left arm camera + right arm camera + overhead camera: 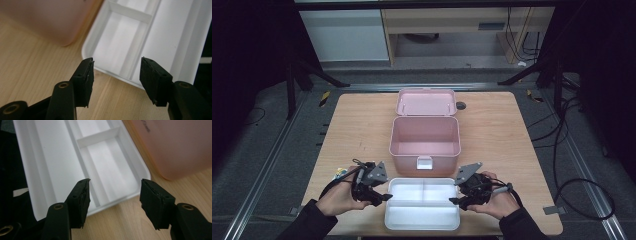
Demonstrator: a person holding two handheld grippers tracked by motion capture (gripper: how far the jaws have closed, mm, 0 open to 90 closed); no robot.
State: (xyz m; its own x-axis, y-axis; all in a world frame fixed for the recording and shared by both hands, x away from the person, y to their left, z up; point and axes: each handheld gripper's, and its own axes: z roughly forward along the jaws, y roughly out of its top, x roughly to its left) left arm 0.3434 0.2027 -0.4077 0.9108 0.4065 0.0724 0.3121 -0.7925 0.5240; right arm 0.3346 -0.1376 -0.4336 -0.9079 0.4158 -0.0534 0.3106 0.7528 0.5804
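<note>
Just behind, on the wooden table (492, 120): pink storage box (425, 140), lid (426, 101) thrown back, latch side just beside the tray. At the near edge, between the hands: white divided tray (422, 205), shallow, ribbed into compartments, empty. Left gripper (384, 198) and right gripper (453, 201) at its two ends, jaws spread, gripping nothing, pads clear of the rim.

**A lab recording bay**

We see a test lab: a wooden table (362, 125) on grey carpet, metal floor rails (262, 170) at the left and right of the frame, black stand legs (312, 70) and loose cables (577, 165) trailing at right.
</note>
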